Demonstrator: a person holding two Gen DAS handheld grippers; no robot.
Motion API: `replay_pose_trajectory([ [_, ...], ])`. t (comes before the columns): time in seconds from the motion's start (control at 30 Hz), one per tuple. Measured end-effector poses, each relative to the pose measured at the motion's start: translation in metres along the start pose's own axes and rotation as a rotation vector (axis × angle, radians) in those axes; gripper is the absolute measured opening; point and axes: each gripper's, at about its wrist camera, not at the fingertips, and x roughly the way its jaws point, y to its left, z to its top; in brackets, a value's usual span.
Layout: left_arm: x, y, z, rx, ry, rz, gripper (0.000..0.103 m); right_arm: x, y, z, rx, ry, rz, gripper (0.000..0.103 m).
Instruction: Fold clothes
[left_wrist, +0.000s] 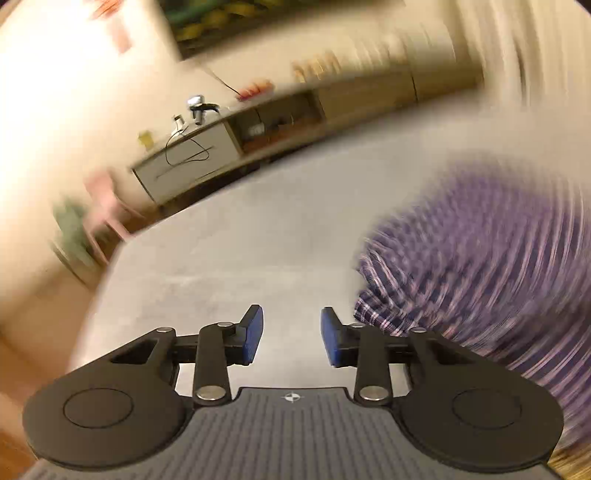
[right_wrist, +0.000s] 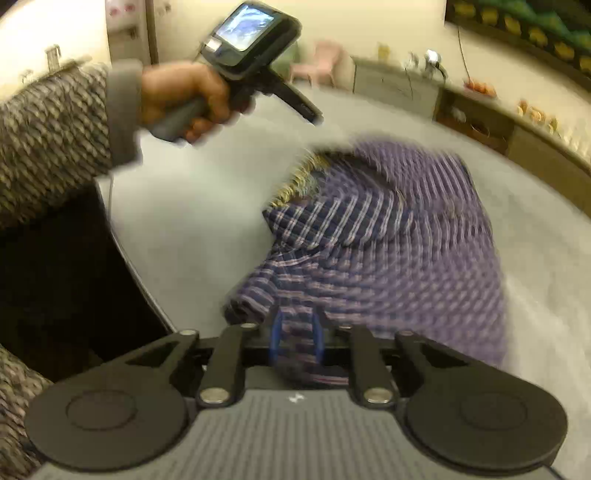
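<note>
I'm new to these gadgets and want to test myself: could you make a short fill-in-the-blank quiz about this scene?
1. The checked shirt is mostly ____ in colour.
2. The right claw is shut on the ____.
3. The left claw is open and holds ____.
4. The shirt lies on a grey ____.

Missing words: purple; shirt; nothing; table

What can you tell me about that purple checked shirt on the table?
The shirt is soft woven cloth, dark blue and purple with thin pale checks. It lies crumpled in a loose heap on the grey table, not yet folded. Something yellowish peeks from under its far edge; blur hides what. The right tongs pinch a fold at its near edge. The left tongs stand open beside it, not touching.
</note>
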Motion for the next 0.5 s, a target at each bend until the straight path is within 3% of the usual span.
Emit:
replay_pose_trajectory([
  [0.07, -0.034, 0.017, -0.003, -0.101, -0.055, -0.044, 0.055, -0.005, -0.024, 0.014, 0.051, -0.059, -0.033, 0.021],
  [0.13, -0.063, 0.01, -0.016, -0.123, -0.073, -0.206, 0.055, 0.005, -0.062, 0.021, 0.121, -0.076, -0.077, 0.027],
  [0.2, -0.079, -0.019, -0.036, -0.066, -0.051, -0.398, 0.057, 0.037, -0.094, 0.023, 0.136, -0.033, -0.145, 0.027],
  [0.27, -0.079, -0.06, -0.057, 0.043, 0.015, -0.533, 0.057, 0.062, -0.108, 0.011, 0.123, 0.013, -0.209, 0.027],
  [0.3, -0.076, -0.077, -0.066, 0.105, 0.042, -0.556, 0.057, 0.068, -0.108, 0.003, 0.114, 0.027, -0.221, 0.027],
  [0.4, -0.056, -0.111, -0.089, 0.27, 0.131, -0.495, 0.058, 0.074, -0.09, -0.021, 0.061, 0.05, -0.269, 0.027],
  [0.5, -0.036, -0.101, -0.082, 0.262, 0.149, -0.395, 0.061, 0.07, -0.065, -0.021, 0.079, 0.09, -0.316, 0.027],
])
